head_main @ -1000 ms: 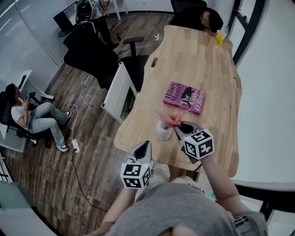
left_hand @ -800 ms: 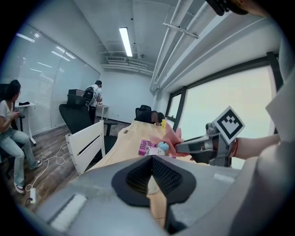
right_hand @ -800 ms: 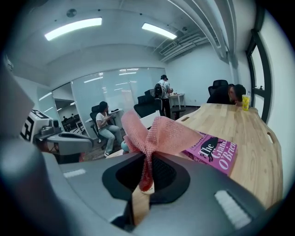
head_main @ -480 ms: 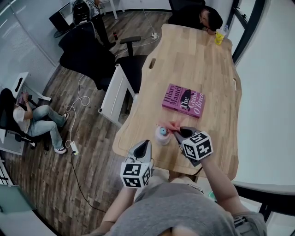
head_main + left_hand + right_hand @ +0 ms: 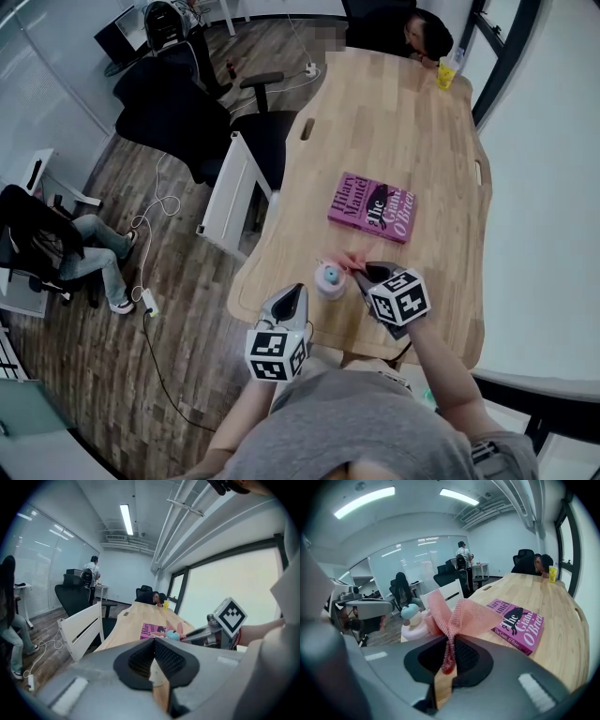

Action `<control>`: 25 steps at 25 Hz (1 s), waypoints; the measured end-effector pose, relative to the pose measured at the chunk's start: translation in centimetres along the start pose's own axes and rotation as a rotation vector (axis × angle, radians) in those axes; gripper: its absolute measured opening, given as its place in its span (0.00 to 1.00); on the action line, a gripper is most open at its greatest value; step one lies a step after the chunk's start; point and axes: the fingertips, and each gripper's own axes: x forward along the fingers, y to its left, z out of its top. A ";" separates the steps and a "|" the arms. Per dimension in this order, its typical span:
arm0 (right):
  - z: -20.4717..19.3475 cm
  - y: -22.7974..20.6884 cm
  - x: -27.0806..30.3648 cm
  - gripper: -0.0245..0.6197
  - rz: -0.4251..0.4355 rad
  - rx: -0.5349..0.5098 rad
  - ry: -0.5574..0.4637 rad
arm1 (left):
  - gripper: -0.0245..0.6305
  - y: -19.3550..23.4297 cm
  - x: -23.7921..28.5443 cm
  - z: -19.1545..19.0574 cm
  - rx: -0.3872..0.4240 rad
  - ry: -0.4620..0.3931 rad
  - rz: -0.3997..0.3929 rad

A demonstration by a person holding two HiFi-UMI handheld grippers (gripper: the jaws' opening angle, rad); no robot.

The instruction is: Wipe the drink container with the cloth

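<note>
The drink container [image 5: 329, 280] is a small pink bottle with a blue cap, standing near the table's front edge. My right gripper [image 5: 362, 273] is shut on the pink mesh cloth [image 5: 351, 260], which hangs against the bottle's right side. In the right gripper view the cloth [image 5: 457, 615] fans out from the jaws of my right gripper [image 5: 449, 660], with the container [image 5: 412, 621] just left of it. My left gripper [image 5: 298, 293] is shut and holds nothing, a little short of the bottle on its near left. In the left gripper view my left gripper [image 5: 153, 660] points at the container [image 5: 172, 635].
A purple book [image 5: 372, 205] lies mid-table beyond the bottle. A yellow cup [image 5: 445, 77] and a person resting their head are at the far end of the wooden table [image 5: 441, 253]. Office chairs [image 5: 187, 112] and a white panel [image 5: 231, 186] stand to the left.
The cloth has slid off the top of the bottle to its right side, so the blue cap now shows. My left gripper has stayed put.
</note>
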 end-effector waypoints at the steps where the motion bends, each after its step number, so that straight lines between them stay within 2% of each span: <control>1: -0.1 -0.1 0.1 0.08 0.000 0.002 0.004 | 0.04 0.1 0.1 0.1 0.001 0.000 -0.001; 25: -3.1 -0.7 3.4 0.08 0.030 -0.032 0.138 | 0.04 0.9 1.6 0.3 -0.018 0.007 -0.016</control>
